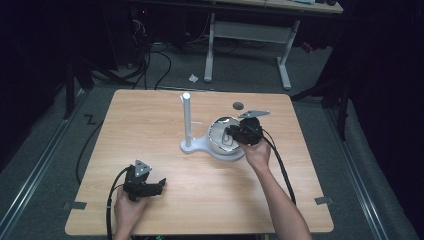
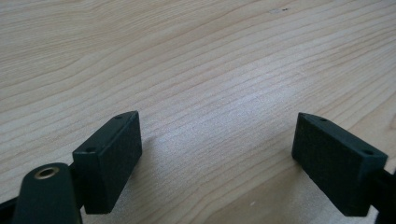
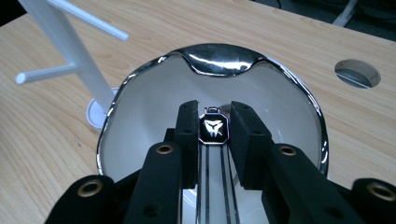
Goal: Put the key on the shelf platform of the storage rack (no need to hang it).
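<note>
Left gripper (image 1: 150, 186) near bench (image 1: 150, 125) front edge, jaws wide open, empty. White peg stand (image 1: 187, 122) mid-bench, just left of shiny bowl (image 3: 299, 93). Right gripper (image 3: 212, 135) over bowl, jaws closed on small dark watch-like piece (image 3: 213, 129). Risk: thin grip, piece may slip or twist; stand's pegs crowd leftward moves. Cable hole (image 1: 238, 105) behind.

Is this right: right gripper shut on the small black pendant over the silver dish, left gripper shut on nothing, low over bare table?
Not quite. The left gripper is open: the left gripper view shows its jaws wide apart over bare table. The rest holds: the right gripper is shut on the black pendant over the silver dish.
</note>
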The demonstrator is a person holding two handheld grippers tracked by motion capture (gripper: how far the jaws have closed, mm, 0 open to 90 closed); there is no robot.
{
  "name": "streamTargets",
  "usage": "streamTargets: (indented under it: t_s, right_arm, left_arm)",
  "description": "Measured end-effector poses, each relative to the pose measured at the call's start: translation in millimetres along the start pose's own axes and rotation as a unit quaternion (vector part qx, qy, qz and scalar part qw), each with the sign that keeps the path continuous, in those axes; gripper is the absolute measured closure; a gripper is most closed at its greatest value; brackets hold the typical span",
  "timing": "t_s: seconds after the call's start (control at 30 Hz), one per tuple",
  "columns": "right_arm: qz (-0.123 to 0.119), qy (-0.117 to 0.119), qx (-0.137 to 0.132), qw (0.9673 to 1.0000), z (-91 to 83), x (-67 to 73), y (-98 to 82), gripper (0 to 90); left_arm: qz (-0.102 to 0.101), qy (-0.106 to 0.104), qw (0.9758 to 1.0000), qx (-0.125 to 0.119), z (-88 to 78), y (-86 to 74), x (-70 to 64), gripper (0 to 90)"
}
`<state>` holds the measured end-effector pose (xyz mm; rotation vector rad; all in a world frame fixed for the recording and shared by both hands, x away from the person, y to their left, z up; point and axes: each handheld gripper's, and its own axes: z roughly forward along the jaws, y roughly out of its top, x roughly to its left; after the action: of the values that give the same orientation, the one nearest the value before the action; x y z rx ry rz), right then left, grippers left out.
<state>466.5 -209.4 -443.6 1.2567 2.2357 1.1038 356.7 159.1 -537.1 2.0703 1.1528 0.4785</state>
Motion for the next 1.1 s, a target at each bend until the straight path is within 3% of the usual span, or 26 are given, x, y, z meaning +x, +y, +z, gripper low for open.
streamTargets:
  t_s: [0.47, 0.6, 0.77, 1.1]
  right_arm:
    - [-0.010, -0.014, 0.015, 0.9997, 14.1, 1.8, -3.9, 73.7]
    - [0.005, -0.012, 0.004, 0.9999, 10.0, -1.0, -5.7, 64.7]
    - [0.012, -0.013, -0.006, 0.9998, 2.5, -5.2, -10.0, 60.7]
    - [-0.004, -0.025, -0.015, 0.9996, -13.5, -1.3, -10.2, 57.4]
  left_arm:
    - [0.000, 0.000, 1.0000, 0.000, 0.0, 0.0, 0.0, 16.4]
    - [0.000, 0.000, 1.0000, 0.000, 0.0, 0.0, 0.0, 16.3]
    - [0.000, 0.000, 1.0000, 0.000, 0.0, 0.0, 0.0, 16.3]
    - [0.001, 0.000, 1.0000, 0.000, 0.0, 0.0, 0.0, 16.3]
